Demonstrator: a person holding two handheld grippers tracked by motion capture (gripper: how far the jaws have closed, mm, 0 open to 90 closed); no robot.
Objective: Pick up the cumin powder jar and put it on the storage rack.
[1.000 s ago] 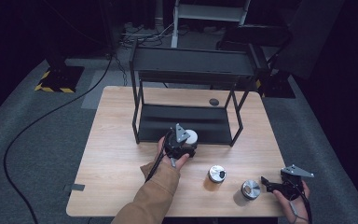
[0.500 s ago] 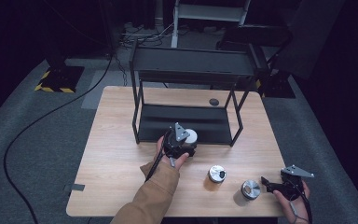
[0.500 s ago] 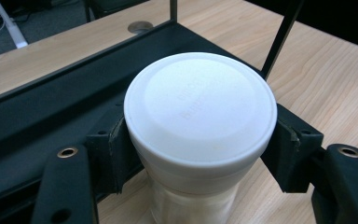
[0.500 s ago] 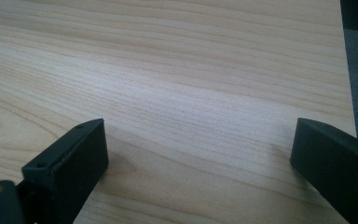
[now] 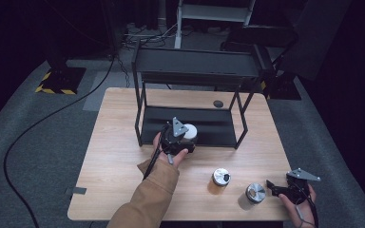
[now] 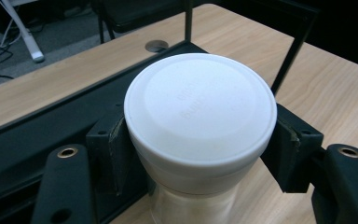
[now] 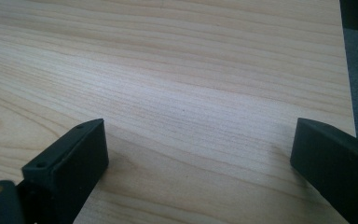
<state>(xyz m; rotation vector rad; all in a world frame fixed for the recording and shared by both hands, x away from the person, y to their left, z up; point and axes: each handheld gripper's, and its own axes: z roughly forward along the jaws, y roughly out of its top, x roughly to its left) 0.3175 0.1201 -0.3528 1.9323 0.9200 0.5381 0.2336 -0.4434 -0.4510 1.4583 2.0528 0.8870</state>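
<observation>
My left gripper (image 5: 183,140) is shut on a clear jar with a white lid (image 5: 189,131), at the front edge of the black rack's lower shelf (image 5: 209,124). In the left gripper view the white lid (image 6: 200,112) sits between both jaws, whose pads press its sides, above the shelf edge (image 6: 32,135). My right gripper (image 5: 273,187) rests near the table's front right corner, open. In the right gripper view its jaws (image 7: 200,154) stand wide apart over bare wood with nothing between them.
Two small jars stand on the table (image 5: 119,156) toward the front right: one with a black-and-white top (image 5: 221,176), and one with a silver lid (image 5: 255,192) just left of the right gripper. The rack's upper shelf (image 5: 197,64) overhangs the lower one. A dark round hole (image 5: 217,103) lies behind the rack.
My left gripper has carried the white-lidded jar a little farther from the person, toward the rack's lower shelf. The right gripper has stayed put.
</observation>
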